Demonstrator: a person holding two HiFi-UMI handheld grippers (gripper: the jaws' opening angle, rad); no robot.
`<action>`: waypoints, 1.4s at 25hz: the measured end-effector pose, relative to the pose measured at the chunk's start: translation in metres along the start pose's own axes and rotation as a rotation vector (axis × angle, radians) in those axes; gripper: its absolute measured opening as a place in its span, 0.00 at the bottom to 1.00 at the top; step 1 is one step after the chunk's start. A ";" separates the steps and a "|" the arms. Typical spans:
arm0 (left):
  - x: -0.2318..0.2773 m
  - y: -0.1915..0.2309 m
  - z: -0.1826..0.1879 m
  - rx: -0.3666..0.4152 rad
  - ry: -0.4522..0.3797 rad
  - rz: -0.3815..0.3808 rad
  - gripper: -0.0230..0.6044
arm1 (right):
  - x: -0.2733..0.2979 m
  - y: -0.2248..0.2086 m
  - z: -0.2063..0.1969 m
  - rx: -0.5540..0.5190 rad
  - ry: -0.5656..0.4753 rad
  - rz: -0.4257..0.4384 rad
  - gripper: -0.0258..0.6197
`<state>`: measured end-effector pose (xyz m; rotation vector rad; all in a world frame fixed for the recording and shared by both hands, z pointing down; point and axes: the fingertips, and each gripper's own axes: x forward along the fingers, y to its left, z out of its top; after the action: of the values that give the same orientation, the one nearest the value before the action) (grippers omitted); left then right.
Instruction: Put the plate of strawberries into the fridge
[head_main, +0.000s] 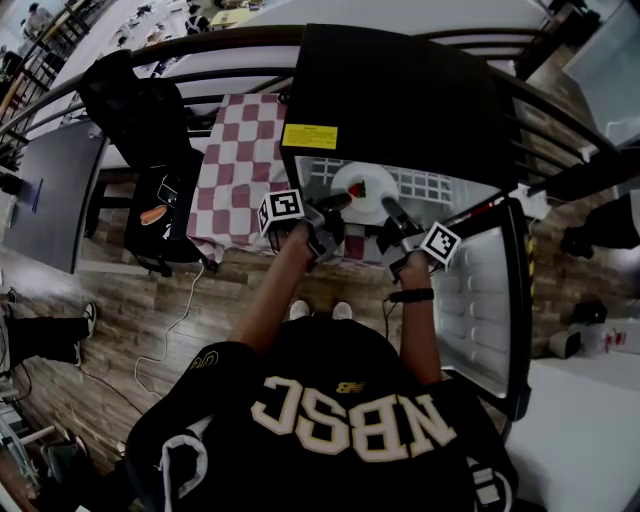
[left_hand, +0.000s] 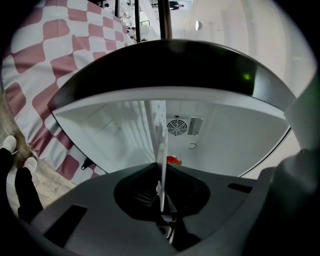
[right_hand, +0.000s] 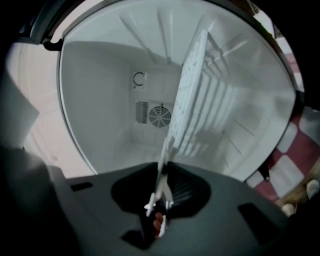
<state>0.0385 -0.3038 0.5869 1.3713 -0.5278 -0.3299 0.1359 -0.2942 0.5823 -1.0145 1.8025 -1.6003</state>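
Two hand-held grippers are being held nearly level at the open mouth of the fridge (head_main: 400, 100), and the plate (head_main: 378, 180) of strawberries (head_main: 362, 189) is being carried between them. The left gripper (head_main: 335, 203) is being pressed shut on the plate's left rim, and the right gripper (head_main: 392, 212) is being pressed shut on its right rim. In each gripper view the thin white rim is being seen edge-on, pinched between the two dark jaws. The plate is being kept flat, just inside the fridge opening and above the white wire shelf (head_main: 430, 185); whether it is touching the shelf cannot be told. One of the strawberries is being shown in the left gripper view just beyond the jaws, red against the white back wall and below the round fan grille (left_hand: 176, 126). The fridge door (head_main: 480, 300) is being left swung wide open on the person's right, with its pale inner liner exposed. A red-and-white checked cloth (head_main: 240, 160) is being draped over the table just left of the fridge. A wooden floor (head_main: 200, 300) is being stood on by the person, whose white shoe tips (head_main: 300, 310) are being glimpsed between the forearms.
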 end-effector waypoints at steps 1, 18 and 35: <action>0.001 0.001 0.000 -0.003 -0.002 -0.001 0.09 | 0.000 0.000 0.000 0.010 -0.005 -0.001 0.15; -0.003 -0.003 0.000 -0.013 -0.023 -0.051 0.11 | 0.005 -0.005 0.004 0.065 -0.045 -0.041 0.09; -0.010 -0.017 0.012 -0.076 -0.062 -0.109 0.22 | 0.001 -0.001 0.021 0.157 -0.170 -0.039 0.10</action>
<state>0.0251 -0.3116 0.5702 1.3223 -0.4883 -0.4776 0.1528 -0.3074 0.5802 -1.0828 1.5287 -1.5996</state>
